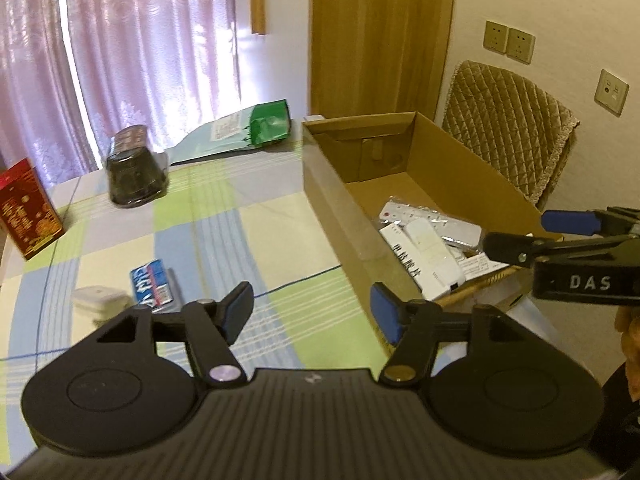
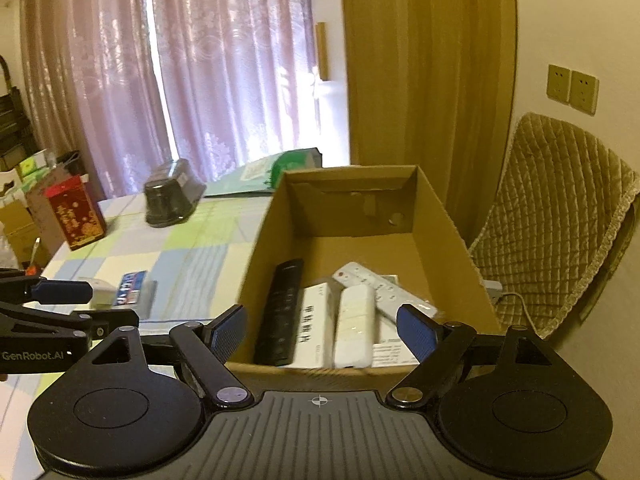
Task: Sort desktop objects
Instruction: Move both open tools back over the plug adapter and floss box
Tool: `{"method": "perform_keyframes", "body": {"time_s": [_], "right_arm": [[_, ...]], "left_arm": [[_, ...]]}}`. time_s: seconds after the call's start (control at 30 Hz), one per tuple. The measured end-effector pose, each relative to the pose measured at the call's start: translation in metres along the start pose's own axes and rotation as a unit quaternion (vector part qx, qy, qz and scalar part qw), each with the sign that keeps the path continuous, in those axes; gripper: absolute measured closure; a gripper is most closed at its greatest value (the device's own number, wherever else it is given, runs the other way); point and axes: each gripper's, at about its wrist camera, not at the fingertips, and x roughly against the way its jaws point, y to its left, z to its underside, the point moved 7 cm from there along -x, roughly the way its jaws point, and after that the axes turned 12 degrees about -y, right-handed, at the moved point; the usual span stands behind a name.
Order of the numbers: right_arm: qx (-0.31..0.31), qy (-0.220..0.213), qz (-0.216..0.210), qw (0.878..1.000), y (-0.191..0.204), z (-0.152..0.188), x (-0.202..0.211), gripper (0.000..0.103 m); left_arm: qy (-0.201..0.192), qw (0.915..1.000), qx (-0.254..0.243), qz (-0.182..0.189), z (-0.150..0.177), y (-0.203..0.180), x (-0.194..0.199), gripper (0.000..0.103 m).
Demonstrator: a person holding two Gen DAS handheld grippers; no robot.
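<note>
cardboard box (image 2: pixel 440 216) stands open on the right part of the checked surface (image 1: pixel 248 240), and several sorted things already lie in its near end: a black remote (image 2: pixel 280 312) along the left wall, a white carton with printed characters (image 2: pixel 316 324) beside it, a white oblong device (image 2: pixel 354 324) next to that, and a white remote with a red button (image 2: pixel 380 288) lying slantwise behind them, partly in clear wrap.

left tool (image 1: pixel 312 314) hovers above the surface just left of the box's near corner, its blue-padded fingers (image 1: pixel 384 316) spread wide with nothing between them. right tool (image 2: pixel 320 330) hangs over the near edge of the box, likewise wide apart and empty; in the left wrist view its fingers reach in from the right above the box's near end.

things not in the box are on the surface to the left: a blue and white packet (image 1: pixel 154 286) just ahead of the left tool, touching or nearly touching a small white block (image 1: pixel 98 298) on its left. farther off stand a red printed box (image 1: pixel 30 208) at the left edge, a dark wrapped container (image 1: pixel 134 168) toward the curtain (image 1: pixel 120 48), and a green and pale bag (image 1: pixel 244 128) lying flat at the far end. a chair with a quilted cover (image 1: pixel 516 128) stands behind the box.
</note>
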Motion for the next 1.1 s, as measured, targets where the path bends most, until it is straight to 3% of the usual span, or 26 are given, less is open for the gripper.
{"method": "perform_keyframes", "body": {"time_s": [0.13,0.33,0.57,1.1], "right_arm": [[0.005,-0.003,-0.014,1.0,0.019,0.001,0.014,0.019],[0.009,-0.001,-0.038,0.999,0.048,0.006,0.027,0.019],[0.017,0.014,-0.063,0.998,0.079,0.018,0.033,0.019],[0.041,0.045,-0.102,0.993,0.13,0.043,0.036,0.019]], "left_arm": [[-0.009,0.9998,0.001,-0.018,0.006,0.014,0.021,0.019],[-0.007,0.9984,0.012,-0.055,0.025,0.047,0.05,0.005],[0.014,0.9943,0.03,-0.102,0.048,0.087,0.074,0.002],[0.032,0.9877,0.068,-0.137,0.076,0.129,0.104,0.001]]}}
